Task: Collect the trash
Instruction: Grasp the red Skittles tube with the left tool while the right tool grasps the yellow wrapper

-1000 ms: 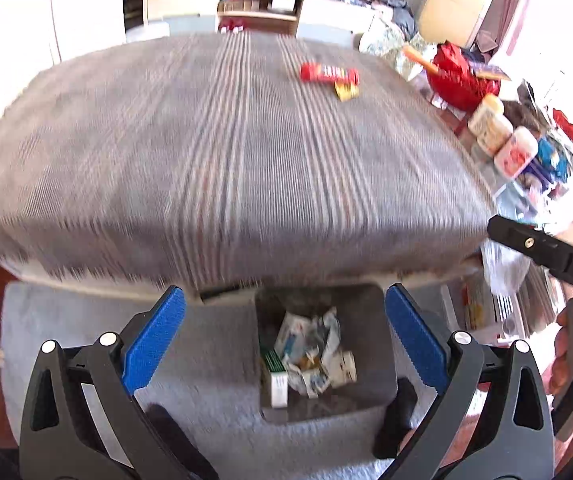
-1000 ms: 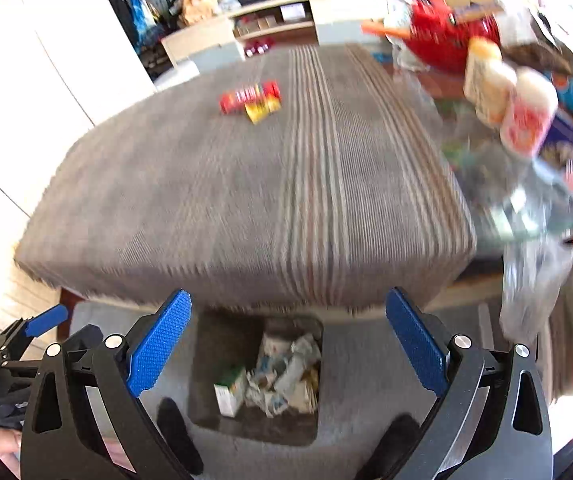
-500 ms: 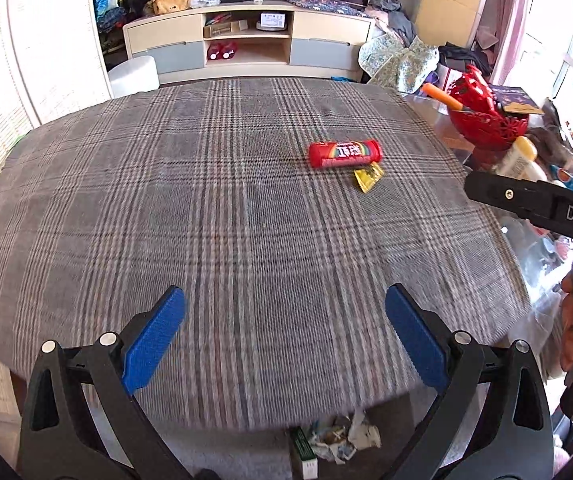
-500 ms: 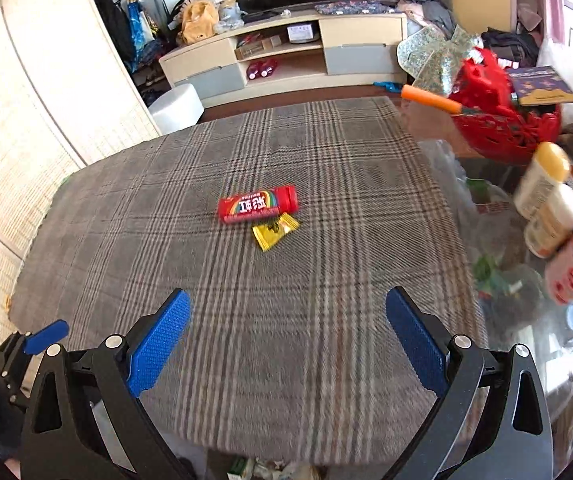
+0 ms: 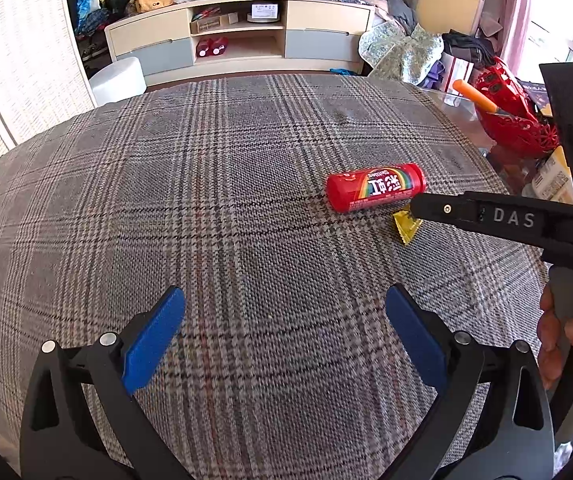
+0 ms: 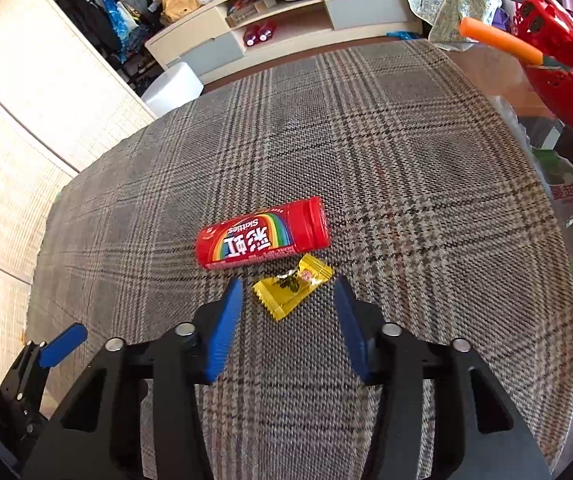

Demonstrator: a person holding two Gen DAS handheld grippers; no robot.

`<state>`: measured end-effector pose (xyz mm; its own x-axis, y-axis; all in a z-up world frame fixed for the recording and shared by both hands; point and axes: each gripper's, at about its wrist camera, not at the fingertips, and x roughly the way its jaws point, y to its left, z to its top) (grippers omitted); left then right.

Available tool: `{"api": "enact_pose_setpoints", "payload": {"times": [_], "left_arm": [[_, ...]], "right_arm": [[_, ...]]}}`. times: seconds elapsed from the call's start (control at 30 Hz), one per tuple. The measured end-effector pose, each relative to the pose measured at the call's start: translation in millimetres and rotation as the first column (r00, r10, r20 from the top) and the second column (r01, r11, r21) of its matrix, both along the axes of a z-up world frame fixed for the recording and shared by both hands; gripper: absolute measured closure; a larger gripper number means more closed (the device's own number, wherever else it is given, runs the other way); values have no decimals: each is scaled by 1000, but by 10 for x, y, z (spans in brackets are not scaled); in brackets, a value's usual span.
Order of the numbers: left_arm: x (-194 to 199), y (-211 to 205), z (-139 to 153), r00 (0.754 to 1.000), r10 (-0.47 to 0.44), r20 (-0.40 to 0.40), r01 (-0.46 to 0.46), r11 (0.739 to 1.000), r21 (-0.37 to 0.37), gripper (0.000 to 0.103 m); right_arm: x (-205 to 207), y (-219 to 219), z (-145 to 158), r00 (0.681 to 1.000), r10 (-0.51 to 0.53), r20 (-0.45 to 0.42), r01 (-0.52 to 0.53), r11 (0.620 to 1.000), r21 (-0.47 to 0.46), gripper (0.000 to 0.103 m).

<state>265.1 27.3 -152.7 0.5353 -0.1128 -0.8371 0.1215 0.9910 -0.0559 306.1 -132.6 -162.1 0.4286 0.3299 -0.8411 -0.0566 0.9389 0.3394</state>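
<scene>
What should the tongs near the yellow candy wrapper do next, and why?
Probably ease the right tongs down and close on the yellow wrapper. Their jaws have just been narrowing and the wrapper lies flat between the tips, not yet pinched, just beside the red candy tube.

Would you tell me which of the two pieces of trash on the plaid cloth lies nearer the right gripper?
The yellow wrapper, flat just ahead of the right gripper; the red candy tube lies on its side beyond it.
</scene>
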Motion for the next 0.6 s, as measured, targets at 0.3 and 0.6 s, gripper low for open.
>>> {"api": "enact_pose_setpoints", "payload": {"times": [0.3, 0.6], "left_arm": [[191, -25, -72, 1000, -12, 2, 12, 1000, 6, 8], [355, -106, -87, 1000, -17, 9, 16, 1000, 7, 8]], "right_arm": [[82, 129, -154, 1000, 14, -23, -15, 999, -42, 72], [109, 74, -115, 999, 41, 2, -41, 996, -76, 91]]}}
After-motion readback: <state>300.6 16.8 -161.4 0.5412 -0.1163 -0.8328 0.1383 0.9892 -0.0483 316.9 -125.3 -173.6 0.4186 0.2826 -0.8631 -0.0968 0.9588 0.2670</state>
